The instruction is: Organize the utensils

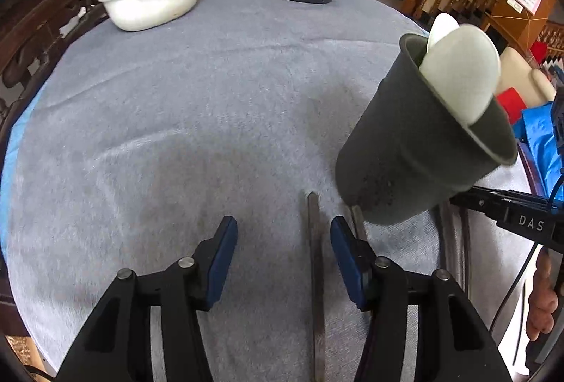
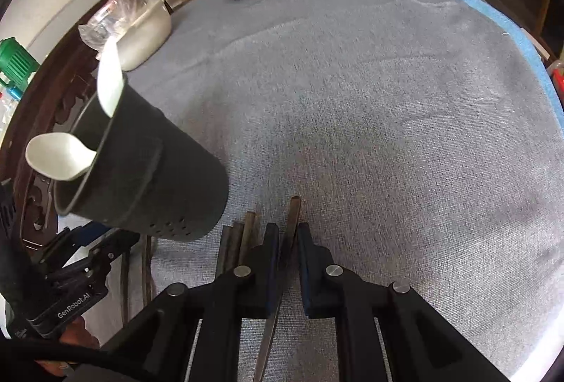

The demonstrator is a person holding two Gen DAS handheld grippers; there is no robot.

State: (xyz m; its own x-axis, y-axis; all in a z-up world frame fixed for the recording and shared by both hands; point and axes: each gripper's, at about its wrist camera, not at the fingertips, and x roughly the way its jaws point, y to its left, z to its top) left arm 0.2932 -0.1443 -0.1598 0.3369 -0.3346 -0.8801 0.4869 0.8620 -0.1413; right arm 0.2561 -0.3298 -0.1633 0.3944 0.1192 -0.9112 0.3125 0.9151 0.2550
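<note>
The right gripper (image 2: pixel 286 242) pinches one dark, slim chopstick (image 2: pixel 294 209) beside the perforated black holder (image 2: pixel 151 167) carrying white spoons (image 2: pixel 58 154), while the left gripper (image 1: pixel 283 234) gapes wide.

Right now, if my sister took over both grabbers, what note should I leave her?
Left gripper: open, with one chopstick lying on the cloth between its fingers.
Right gripper: fingers nearly closed around another chopstick; a firm grip cannot be confirmed.
The dark cup stands between the two grippers.
Done: two white spoons are in the cup.
Left: the loose chopsticks beside the cup probably go in next.
</note>
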